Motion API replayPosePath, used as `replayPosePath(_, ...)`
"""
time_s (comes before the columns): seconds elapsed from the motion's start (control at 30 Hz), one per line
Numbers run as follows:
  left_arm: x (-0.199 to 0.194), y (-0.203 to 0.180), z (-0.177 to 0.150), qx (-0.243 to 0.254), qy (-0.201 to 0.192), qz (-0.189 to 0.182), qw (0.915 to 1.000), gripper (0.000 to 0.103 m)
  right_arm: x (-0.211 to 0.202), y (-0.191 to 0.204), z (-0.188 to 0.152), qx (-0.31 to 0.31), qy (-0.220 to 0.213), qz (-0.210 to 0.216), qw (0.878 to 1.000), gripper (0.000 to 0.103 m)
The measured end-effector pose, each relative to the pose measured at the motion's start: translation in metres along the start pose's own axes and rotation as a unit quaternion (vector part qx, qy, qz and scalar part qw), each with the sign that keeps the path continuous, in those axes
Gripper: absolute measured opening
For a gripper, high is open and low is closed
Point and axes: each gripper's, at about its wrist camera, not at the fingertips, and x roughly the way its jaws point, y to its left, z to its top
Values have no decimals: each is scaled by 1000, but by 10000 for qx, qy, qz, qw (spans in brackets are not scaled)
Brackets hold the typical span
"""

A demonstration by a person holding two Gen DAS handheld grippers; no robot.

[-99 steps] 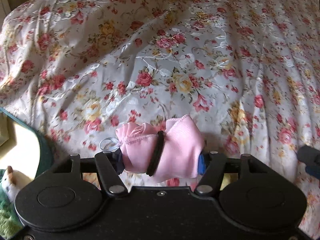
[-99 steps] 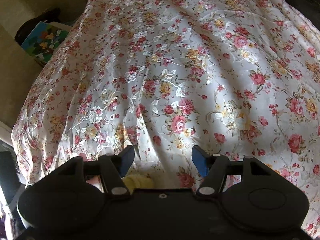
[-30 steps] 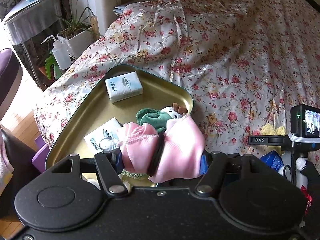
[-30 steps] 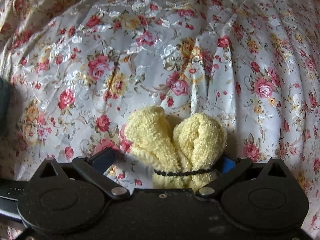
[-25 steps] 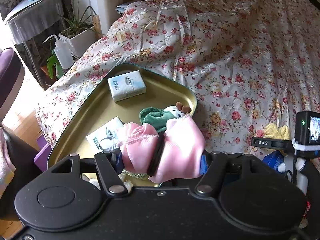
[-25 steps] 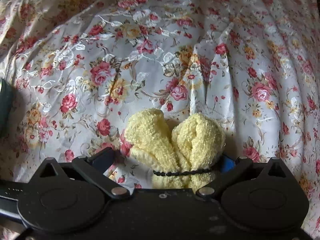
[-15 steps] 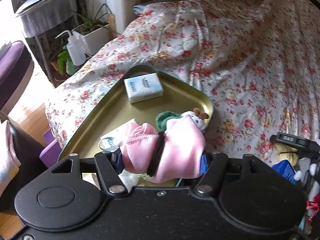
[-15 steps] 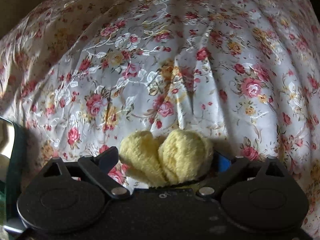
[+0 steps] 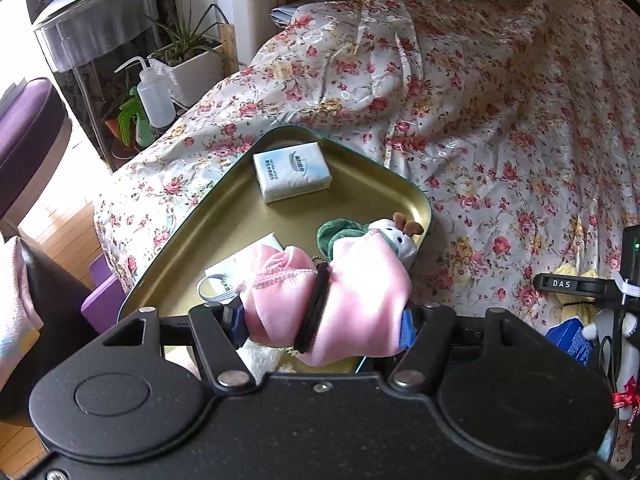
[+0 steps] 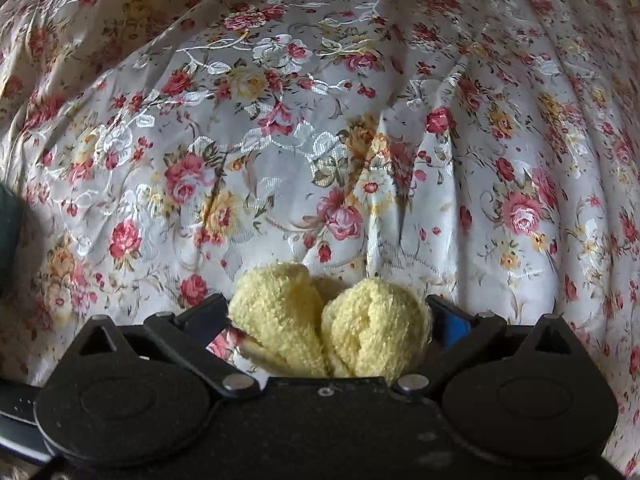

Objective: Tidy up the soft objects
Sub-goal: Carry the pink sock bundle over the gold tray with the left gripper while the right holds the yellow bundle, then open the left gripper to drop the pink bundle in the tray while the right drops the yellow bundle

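Note:
My left gripper (image 9: 320, 316) is shut on a pink cloth bundle (image 9: 352, 300) tied with a black band, held above the near corner of a gold metal tray (image 9: 224, 224) on the floral bed. The tray holds two white tissue packs (image 9: 292, 170) and a green-and-white plush toy (image 9: 384, 234). My right gripper (image 10: 332, 320) is shut on a yellow fluffy towel bundle (image 10: 372, 328), held low over the bedspread. The right gripper also shows at the right edge of the left wrist view (image 9: 576, 284).
The floral bedspread (image 10: 320, 120) covers the whole bed. Left of the bed stand a purple stool (image 9: 24, 128), a potted plant (image 9: 192, 68), a squeeze bottle (image 9: 154, 98) and a glass side table (image 9: 92, 24). The tray's dark edge (image 10: 8, 232) shows at the left.
The left gripper has carried the pink bundle from over the bedspread to the tray. The right gripper has closed on the yellow towel bundle and lifted it slightly.

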Motion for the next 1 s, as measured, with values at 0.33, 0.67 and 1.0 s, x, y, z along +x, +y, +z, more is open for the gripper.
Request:
replayPosePath(0.33,6,-7,0,52,72,32,10000,63,2,-1,0,-79,-159,116,9998,99)
replayPosePath(0.67,2,-10,1,52,20,-66,10000,63,-21,-4,1,110,-278,33,9995,43)
replayPosePath(1.0,-1,18,9,-307,-55,6,9995,63,-40,-25,6,708,-361,157,9967,35)
